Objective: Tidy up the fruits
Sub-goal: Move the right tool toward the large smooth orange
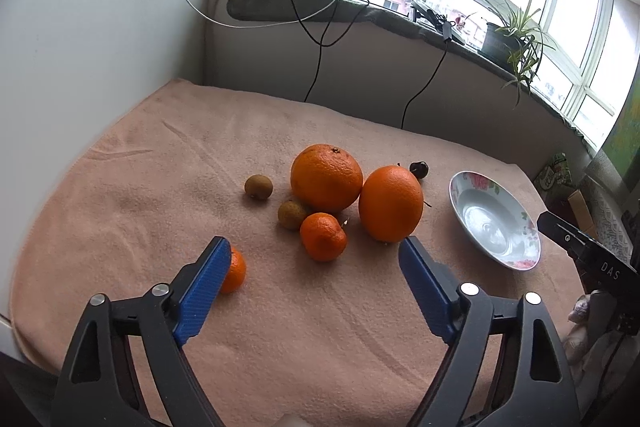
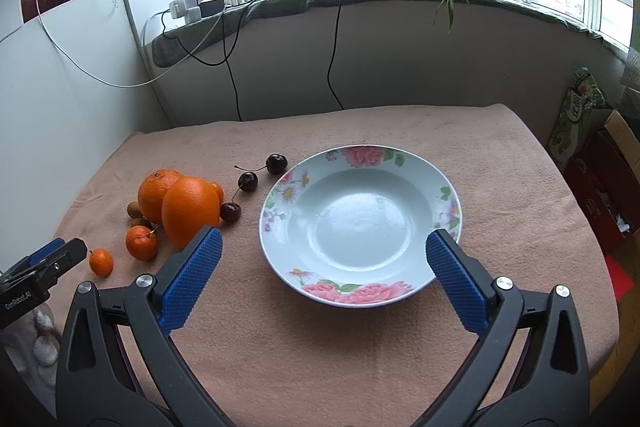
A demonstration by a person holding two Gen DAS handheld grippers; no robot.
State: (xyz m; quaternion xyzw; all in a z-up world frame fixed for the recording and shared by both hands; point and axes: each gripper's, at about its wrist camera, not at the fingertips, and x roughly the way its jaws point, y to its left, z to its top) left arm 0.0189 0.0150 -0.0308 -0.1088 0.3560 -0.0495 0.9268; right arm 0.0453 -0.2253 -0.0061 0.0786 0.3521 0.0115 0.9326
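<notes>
Left wrist view: the left gripper [image 1: 314,247] hangs with its blue jaws apart and nothing between them, above a small mandarin [image 1: 323,237] that lies on the pink towel [image 1: 160,167] beside two big oranges [image 1: 326,177]; a smaller mandarin [image 1: 234,271] peeks from behind one finger. In the right wrist view the right gripper [image 2: 324,241] also stands spread wide, framing the empty flowered plate [image 2: 360,291], with three cherries [image 2: 248,181] between plate and oranges.

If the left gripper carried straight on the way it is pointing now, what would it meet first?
Most likely the small mandarin, which lies ahead between the open left gripper fingers; depth is hard to judge.
</notes>
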